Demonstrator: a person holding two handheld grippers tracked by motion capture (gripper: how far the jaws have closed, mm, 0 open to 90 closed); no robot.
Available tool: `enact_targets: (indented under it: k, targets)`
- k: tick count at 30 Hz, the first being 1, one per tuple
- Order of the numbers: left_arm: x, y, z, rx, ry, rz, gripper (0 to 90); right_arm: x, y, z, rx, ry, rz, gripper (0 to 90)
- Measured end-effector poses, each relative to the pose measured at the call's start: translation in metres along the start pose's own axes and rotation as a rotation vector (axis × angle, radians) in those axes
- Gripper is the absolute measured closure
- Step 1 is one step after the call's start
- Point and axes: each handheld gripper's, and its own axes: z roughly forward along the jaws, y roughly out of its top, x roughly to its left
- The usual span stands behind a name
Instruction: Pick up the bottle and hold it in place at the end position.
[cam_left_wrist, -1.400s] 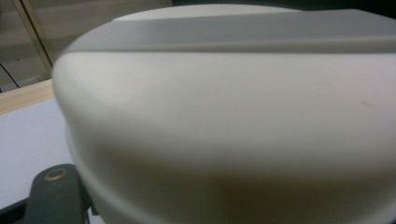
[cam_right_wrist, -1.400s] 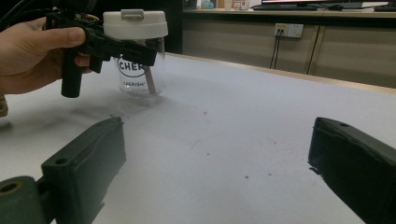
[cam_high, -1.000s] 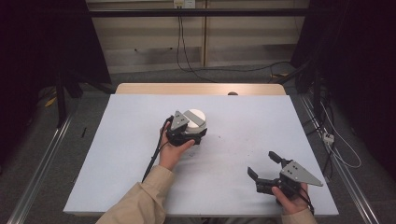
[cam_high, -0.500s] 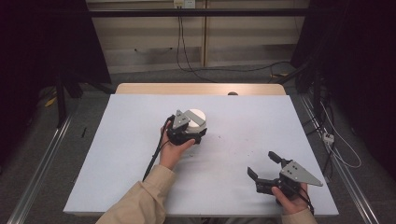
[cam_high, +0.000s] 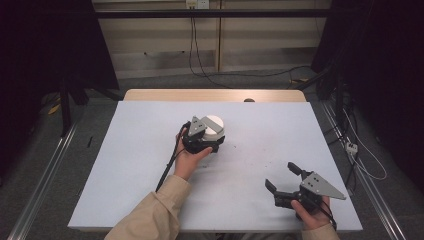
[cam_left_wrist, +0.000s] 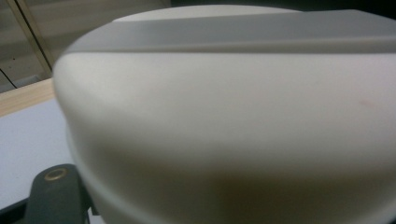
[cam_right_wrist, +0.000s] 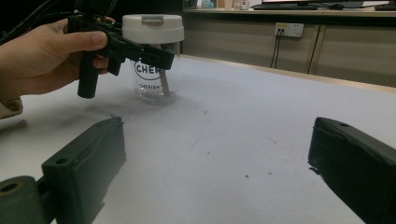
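A clear jar (cam_right_wrist: 152, 77) with dark lettering and a white lid (cam_right_wrist: 152, 27) stands upright in the middle of the pale table (cam_high: 125, 165). From above, the lid (cam_high: 215, 123) shows just past my left hand. My left gripper (cam_high: 214, 137) reaches the jar from the near side, its jaws set around the jar just under the lid. In the right gripper view one black jaw of the left gripper (cam_right_wrist: 154, 56) crosses the jar's front. The lid (cam_left_wrist: 233, 116) looms very close in the left gripper view. My right gripper (cam_high: 281, 175) rests open near the front right, nothing between its jaws (cam_right_wrist: 217, 158).
A bare wooden strip (cam_high: 210, 95) runs along the table's far edge. Small dark specks (cam_right_wrist: 205, 112) dot the surface between the jar and the right gripper. Cables (cam_high: 200, 60) hang behind the table, and metal rails (cam_high: 45, 170) flank it on the floor.
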Motion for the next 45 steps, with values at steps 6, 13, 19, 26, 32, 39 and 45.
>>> enact_targets:
  k: [6, 13, 19, 26, 32, 39, 45]
  targets:
    - [0.0018, -0.0027, 0.0023, 0.01, 0.003, -0.01, 18.5, -0.0002, -0.0005, -0.0001, 0.002, 0.0, 0.002, 3.7]
    - [0.0001, -0.003, 0.005, 0.002, 0.0, -0.014, 18.5, 0.0, -0.0008, 0.0008, 0.004, 0.001, 0.002, 3.7]
    - [-0.0033, -0.0027, 0.008, 0.014, -0.015, 0.009, 18.5, -0.0004, -0.0011, 0.0007, 0.006, 0.0, 0.004, 3.7]
    - [-0.0012, -0.0041, 0.0081, 0.005, -0.026, 0.006, 18.5, -0.0002, -0.001, 0.0005, 0.008, 0.002, 0.005, 3.7]
    - [-0.0001, -0.0056, 0.0084, -0.006, -0.042, 0.011, 18.4, 0.0001, -0.0011, 0.0013, 0.009, 0.005, 0.001, 3.8]
    - [0.001, -0.0072, 0.0061, -0.002, -0.047, 0.016, 18.4, 0.0003, -0.0013, 0.0023, 0.014, 0.002, -0.001, 3.8]
    - [0.0002, -0.008, 0.0045, 0.005, -0.043, 0.019, 18.4, 0.0014, -0.001, 0.0031, 0.016, 0.002, -0.005, 3.8]
